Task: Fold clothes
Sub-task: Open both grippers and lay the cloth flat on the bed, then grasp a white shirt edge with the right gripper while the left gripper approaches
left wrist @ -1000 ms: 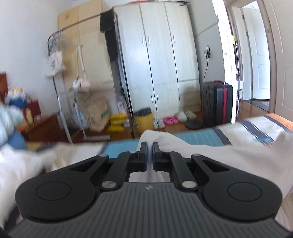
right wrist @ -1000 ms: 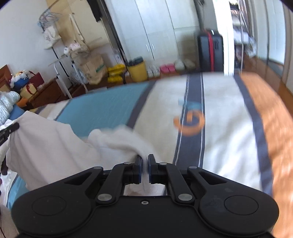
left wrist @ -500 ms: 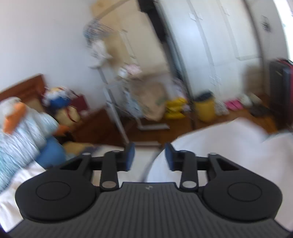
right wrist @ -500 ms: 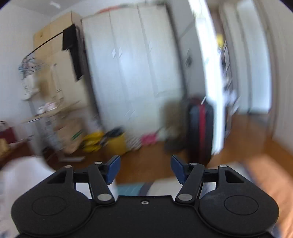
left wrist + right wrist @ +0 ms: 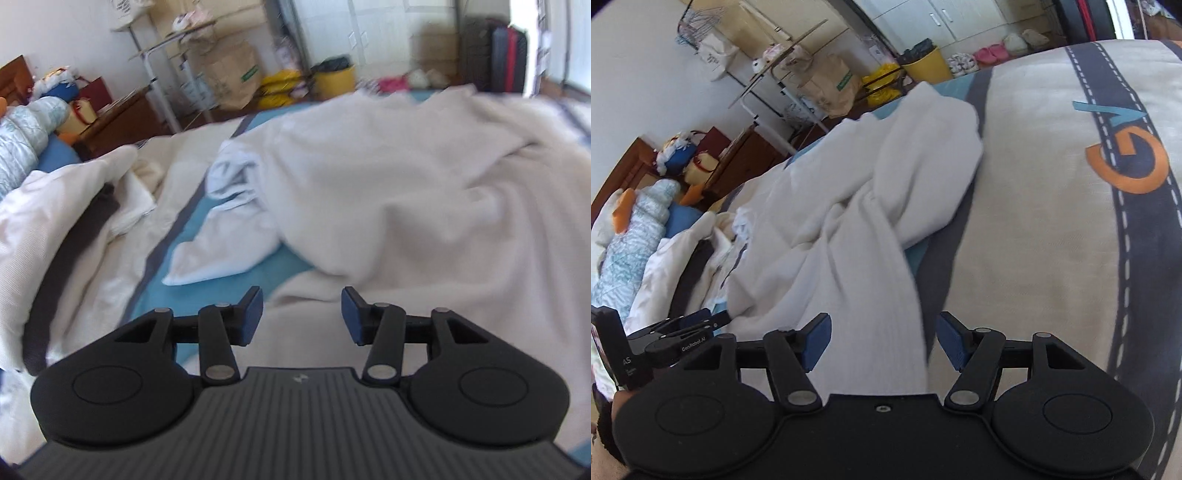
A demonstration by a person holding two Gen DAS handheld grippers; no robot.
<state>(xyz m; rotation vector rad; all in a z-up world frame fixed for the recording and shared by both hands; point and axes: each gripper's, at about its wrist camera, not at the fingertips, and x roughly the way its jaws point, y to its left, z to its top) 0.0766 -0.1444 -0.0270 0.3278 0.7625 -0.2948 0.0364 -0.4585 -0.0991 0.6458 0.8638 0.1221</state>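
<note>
The left gripper (image 5: 302, 314) hangs over the bed with its blue pads spread apart and nothing pinched between them; its jaws have just been opening. Beneath and beyond it, from 12 to 3 o'clock in the left wrist view, lies the cream garment (image 5: 406, 192), rumpled in loose folds on the striped bedspread (image 5: 162, 295). At 11 o'clock of that gripper a smaller white cloth (image 5: 229, 221) lies crumpled on the blue band of the bedspread, touching the cream garment's edge. At 9 o'clock a heap of pale bedding (image 5: 48, 229) with a dark strip rests on the bed.

The right gripper (image 5: 882, 341) also has its jaws wide apart, and they have just been opening. A fold of the cream garment (image 5: 871, 236) runs from 11 o'clock down between its pads, but the pads do not press on it. At 2 o'clock the bedspread (image 5: 1034, 221) shows an orange letter G (image 5: 1123, 166) on a dark stripe. At 9 o'clock the left gripper (image 5: 698, 321) shows beside the garment.
</note>
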